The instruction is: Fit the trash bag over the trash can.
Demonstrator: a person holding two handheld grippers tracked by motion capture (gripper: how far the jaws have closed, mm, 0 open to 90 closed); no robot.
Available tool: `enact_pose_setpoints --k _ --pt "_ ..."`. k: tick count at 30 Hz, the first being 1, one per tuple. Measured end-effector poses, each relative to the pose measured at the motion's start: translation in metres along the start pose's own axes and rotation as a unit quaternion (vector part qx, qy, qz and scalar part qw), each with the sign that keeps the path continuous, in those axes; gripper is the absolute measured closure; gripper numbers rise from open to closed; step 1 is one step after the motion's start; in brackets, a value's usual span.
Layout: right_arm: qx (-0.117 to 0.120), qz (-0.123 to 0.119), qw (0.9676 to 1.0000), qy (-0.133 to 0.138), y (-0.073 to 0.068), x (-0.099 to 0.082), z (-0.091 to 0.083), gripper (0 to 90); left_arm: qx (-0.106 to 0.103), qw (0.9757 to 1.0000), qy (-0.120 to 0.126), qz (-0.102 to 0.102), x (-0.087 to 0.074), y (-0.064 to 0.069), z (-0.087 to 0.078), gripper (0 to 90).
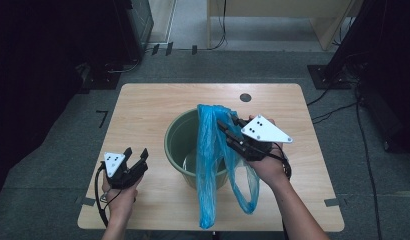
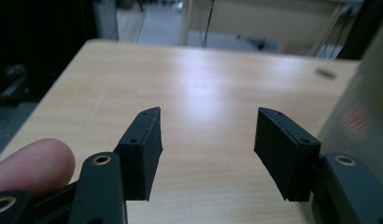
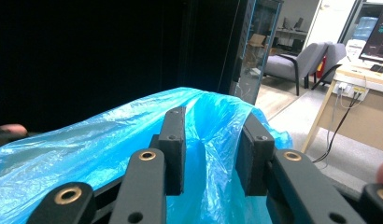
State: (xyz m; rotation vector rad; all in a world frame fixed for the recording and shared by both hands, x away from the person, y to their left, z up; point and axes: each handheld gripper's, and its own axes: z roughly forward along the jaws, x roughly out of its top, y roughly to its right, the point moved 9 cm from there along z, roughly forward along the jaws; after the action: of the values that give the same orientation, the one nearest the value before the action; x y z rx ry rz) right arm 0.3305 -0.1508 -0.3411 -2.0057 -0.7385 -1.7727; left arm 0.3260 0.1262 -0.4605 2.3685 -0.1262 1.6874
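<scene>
R gripper (image 1: pixel 229 131) holds blue bag (image 1: pixel 209 165) over green bucket (image 1: pixel 179 142).

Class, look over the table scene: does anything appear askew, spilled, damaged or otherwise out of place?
Nothing is spilled or damaged. The thin blue plastic bag hangs from the right tongs, bunched and draped over the round green plastic bucket's near rim onto the light wooden table, not lining it yet.
</scene>
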Motion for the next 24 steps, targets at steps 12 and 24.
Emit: enact_pose_setpoints --k 12,24 --pt "-0.003 -0.013 0.9999 0.001 -0.009 -0.002 0.003 68.2 -0.096 0.9902 0.1 0.018 0.055 0.064 -0.053 39.3" --pt "-0.003 -0.013 0.9999 0.006 -0.012 -0.002 0.003 68.3 -0.192 0.9752 0.101 0.044 0.047 0.127 -0.066 34.2"
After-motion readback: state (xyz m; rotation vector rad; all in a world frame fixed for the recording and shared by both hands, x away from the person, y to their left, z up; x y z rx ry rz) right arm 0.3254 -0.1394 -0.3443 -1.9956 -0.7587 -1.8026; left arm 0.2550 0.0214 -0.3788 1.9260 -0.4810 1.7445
